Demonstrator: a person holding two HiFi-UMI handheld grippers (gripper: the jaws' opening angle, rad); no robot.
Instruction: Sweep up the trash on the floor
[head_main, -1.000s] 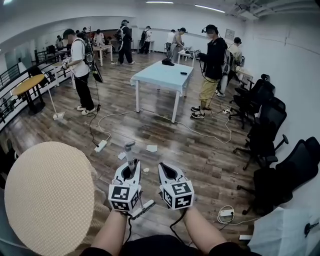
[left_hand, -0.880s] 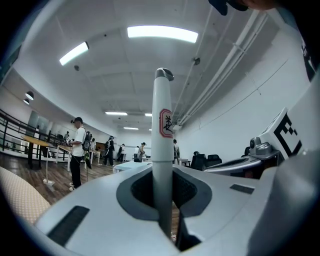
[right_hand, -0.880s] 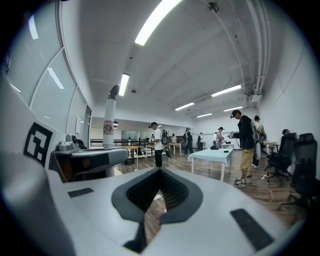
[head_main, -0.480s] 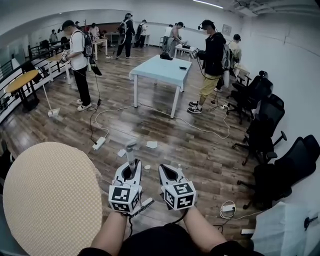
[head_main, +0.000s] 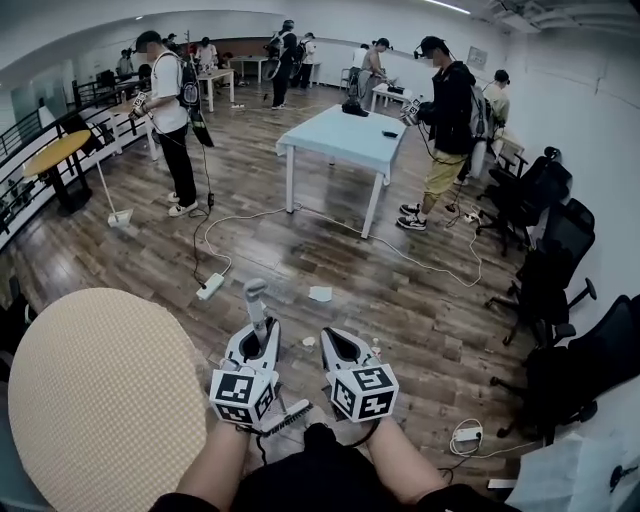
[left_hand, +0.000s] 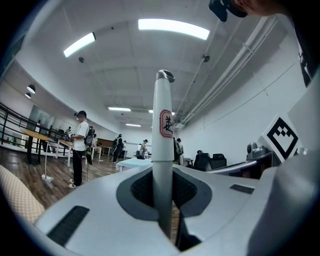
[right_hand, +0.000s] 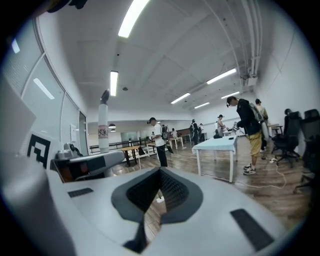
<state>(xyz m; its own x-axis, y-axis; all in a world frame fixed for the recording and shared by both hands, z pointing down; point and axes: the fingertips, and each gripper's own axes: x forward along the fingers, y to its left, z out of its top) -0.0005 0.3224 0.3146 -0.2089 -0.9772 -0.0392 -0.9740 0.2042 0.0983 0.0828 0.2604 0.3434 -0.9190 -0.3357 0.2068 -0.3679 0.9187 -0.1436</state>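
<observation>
The left tongs (head_main: 256, 346) are clamped on a pale grey plastic brush handle (head_main: 256, 305) that stands upright through them, its dark bristles (head_main: 286, 418) poking out behind, close to the person's body. Beside them, the right tongs (head_main: 337, 347) are pressed together with nothing between. White paper scraps (head_main: 320, 294) lie on the brown wooden floor (head_main: 420, 320), some just ahead of both tongs' tips and the largest a little beyond. Sweeping looks not yet begun. Next, I'd say, the bristles must swing down ahead of the tongs and gather the scraps. I see no dustpan.
</observation>
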